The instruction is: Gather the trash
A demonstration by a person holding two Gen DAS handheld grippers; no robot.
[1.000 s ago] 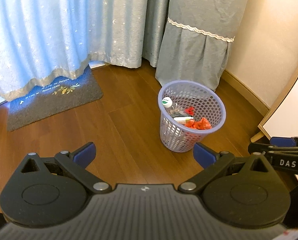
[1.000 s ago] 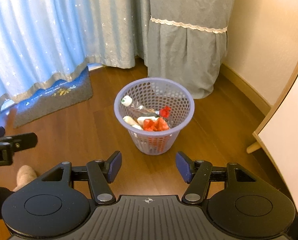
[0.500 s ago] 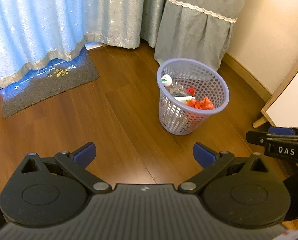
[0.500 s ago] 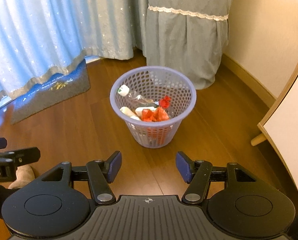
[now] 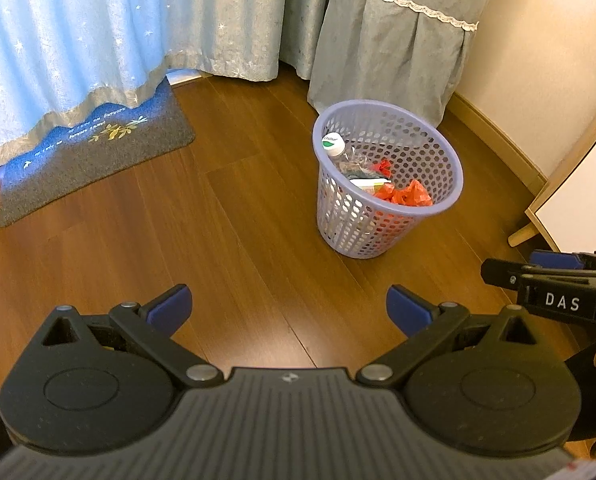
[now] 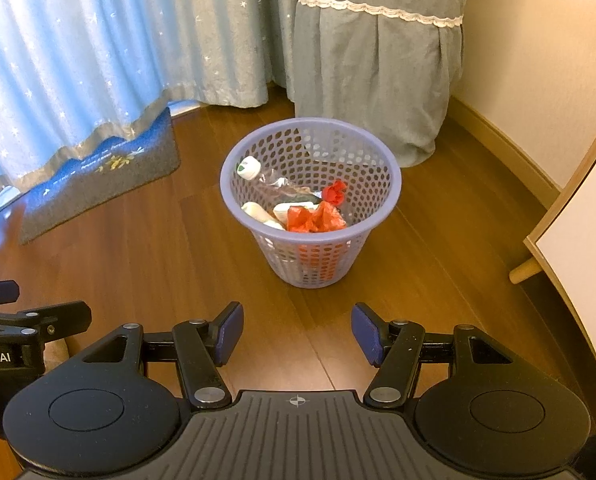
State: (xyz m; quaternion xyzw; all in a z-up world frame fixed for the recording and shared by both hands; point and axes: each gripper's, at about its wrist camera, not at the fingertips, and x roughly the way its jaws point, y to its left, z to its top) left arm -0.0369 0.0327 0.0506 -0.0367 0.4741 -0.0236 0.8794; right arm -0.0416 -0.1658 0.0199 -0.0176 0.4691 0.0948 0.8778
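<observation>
A lilac perforated wastebasket (image 5: 393,216) (image 6: 317,264) stands on the wooden floor. Inside it lie a clear plastic bottle with a white cap (image 5: 333,144) (image 6: 249,168), crumpled red wrappers (image 5: 407,196) (image 6: 315,218) and small white pieces. My left gripper (image 5: 290,306) hangs open above bare floor, left of and nearer than the basket, with nothing between its blue pads. My right gripper (image 6: 297,330) is open too, empty, just short of the basket's near side. Each gripper shows at the edge of the other's view.
A grey-blue doormat (image 5: 94,152) (image 6: 98,176) lies at the left under pale blue curtains (image 5: 78,40). A grey cloth-covered object (image 6: 377,72) stands behind the basket. A baseboard and cream wall run along the right, with a light wooden furniture leg (image 5: 523,236) (image 6: 525,270) close by.
Both grippers have sunk toward the floor and tipped a little further down. The basket sits higher in both views and looks slightly larger. Both sets of jaws kept their width.
</observation>
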